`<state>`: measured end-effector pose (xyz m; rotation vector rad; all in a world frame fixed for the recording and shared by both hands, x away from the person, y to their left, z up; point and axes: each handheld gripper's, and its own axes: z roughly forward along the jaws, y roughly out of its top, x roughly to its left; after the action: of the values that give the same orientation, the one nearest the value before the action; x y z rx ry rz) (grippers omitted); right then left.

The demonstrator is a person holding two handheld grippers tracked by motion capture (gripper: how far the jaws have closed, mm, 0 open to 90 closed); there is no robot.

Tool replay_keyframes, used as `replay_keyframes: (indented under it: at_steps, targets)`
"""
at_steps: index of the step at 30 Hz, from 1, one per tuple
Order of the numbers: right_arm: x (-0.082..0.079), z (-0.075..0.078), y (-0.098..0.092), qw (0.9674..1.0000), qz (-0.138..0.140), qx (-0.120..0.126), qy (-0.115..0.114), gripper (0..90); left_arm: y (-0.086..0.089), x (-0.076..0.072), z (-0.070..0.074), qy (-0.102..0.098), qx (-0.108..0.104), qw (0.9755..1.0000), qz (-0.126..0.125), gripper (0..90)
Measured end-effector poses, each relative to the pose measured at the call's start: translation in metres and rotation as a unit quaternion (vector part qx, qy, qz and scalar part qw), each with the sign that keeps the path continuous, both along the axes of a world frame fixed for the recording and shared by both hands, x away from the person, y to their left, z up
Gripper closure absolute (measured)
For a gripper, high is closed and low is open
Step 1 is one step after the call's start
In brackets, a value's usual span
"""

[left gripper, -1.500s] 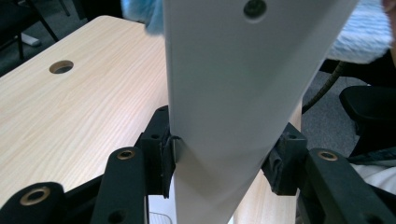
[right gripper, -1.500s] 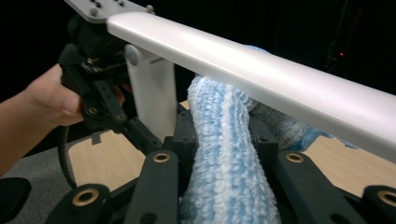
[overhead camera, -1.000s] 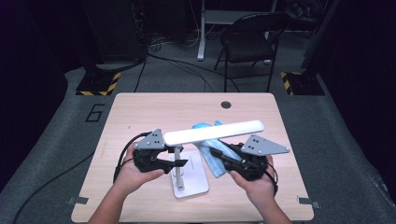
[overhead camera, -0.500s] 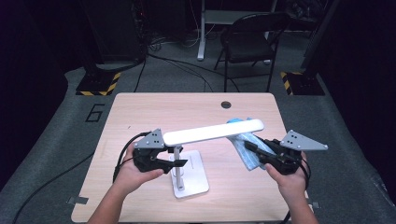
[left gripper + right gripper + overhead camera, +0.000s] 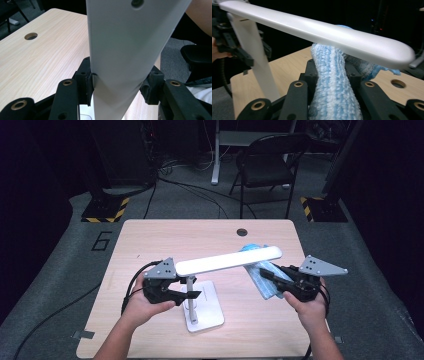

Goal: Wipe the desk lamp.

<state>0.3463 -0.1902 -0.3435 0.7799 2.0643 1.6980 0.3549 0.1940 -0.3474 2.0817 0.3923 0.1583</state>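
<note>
One white desk lamp (image 5: 210,270), one blue cloth (image 5: 262,277), two hand-held grippers, one table (image 5: 150,240), one chair (image 5: 267,165).

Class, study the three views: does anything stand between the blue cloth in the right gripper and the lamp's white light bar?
Nothing visible does. The right gripper is shut on the blue cloth, which reaches up to the underside of the light bar. The left gripper clamps the lamp's upright post, off to the side.

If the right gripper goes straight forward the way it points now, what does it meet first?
Most likely the white lamp head. The right gripper, shut on the blue cloth, points at the bar's far end, which crosses just above and beyond the cloth. The depth is unclear, so the cloth may pass just beneath it.
</note>
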Motion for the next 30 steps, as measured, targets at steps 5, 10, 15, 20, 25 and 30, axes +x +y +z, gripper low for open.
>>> replay_keyframes:
  at_steps: [5,10,15,20,25,30]
  targets:
    - [-0.003,0.003,0.019,0.9995,0.027,-0.009,-0.012,70.4,0.001,0.001,-0.001,0.001,-0.005,1.0000,0.000,51.9]
    - [0.002,0.002,0.011,0.9998,0.019,-0.004,-0.007,70.4,0.001,0.001,-0.001,0.002,-0.004,1.0000,-0.003,51.9]
    - [0.007,-0.004,-0.019,0.9991,-0.033,0.020,0.016,70.5,0.001,0.001,0.000,0.002,-0.002,1.0000,-0.005,51.9]
    - [0.007,-0.007,-0.036,0.9977,-0.060,0.023,0.023,70.5,0.001,0.002,0.000,0.004,-0.003,1.0000,-0.006,51.9]
    - [0.004,-0.004,-0.031,0.9979,-0.062,0.011,0.013,70.5,0.001,0.002,-0.001,0.003,-0.004,1.0000,-0.004,51.9]
    - [-0.002,0.000,-0.015,0.9991,-0.043,0.002,0.003,70.5,0.001,0.002,-0.001,0.003,-0.004,1.0000,-0.004,51.8]
